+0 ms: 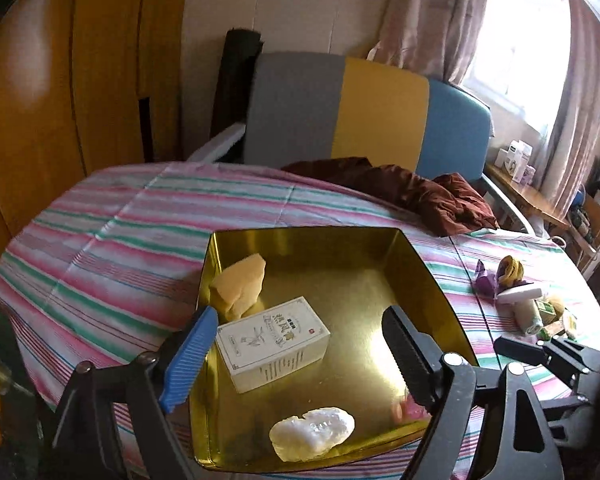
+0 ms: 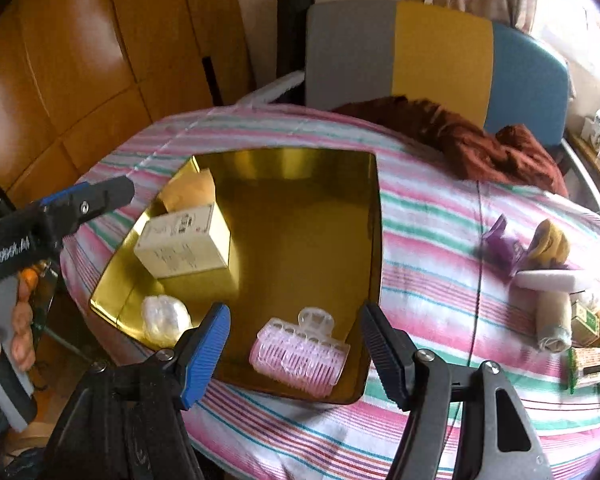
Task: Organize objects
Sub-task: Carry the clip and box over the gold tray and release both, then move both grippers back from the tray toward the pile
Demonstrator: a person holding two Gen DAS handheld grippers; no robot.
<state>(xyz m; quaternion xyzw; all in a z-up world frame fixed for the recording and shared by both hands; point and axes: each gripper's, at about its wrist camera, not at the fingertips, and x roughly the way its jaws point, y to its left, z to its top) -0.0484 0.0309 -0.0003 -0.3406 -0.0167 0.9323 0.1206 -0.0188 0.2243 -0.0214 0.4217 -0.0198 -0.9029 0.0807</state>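
A gold metal tray (image 1: 300,236) (image 2: 284,160) sits on the striped cloth. It holds a yellow sponge (image 1: 240,284) (image 2: 188,188), a white printed box (image 1: 272,340) (image 2: 184,244), a clear plastic wad (image 1: 312,432) (image 2: 164,316) and a pink hair roller (image 2: 296,352). My left gripper (image 1: 300,312) hangs open above the tray's left half, over the box, touching nothing; in the right wrist view it (image 2: 116,194) shows side-on. My right gripper (image 2: 296,312) stands open just above the roller, which lies on the tray floor with a gap to each finger.
Loose items lie on the cloth to the right: a purple wrapper (image 2: 504,248), a yellow piece (image 2: 552,244), a white tube (image 2: 552,280), a rolled cloth (image 2: 552,320) and green packets (image 2: 588,364). A brown garment (image 2: 480,144) lies at the back by a chair (image 2: 440,48). A hand (image 2: 16,328) holds the left gripper's handle.
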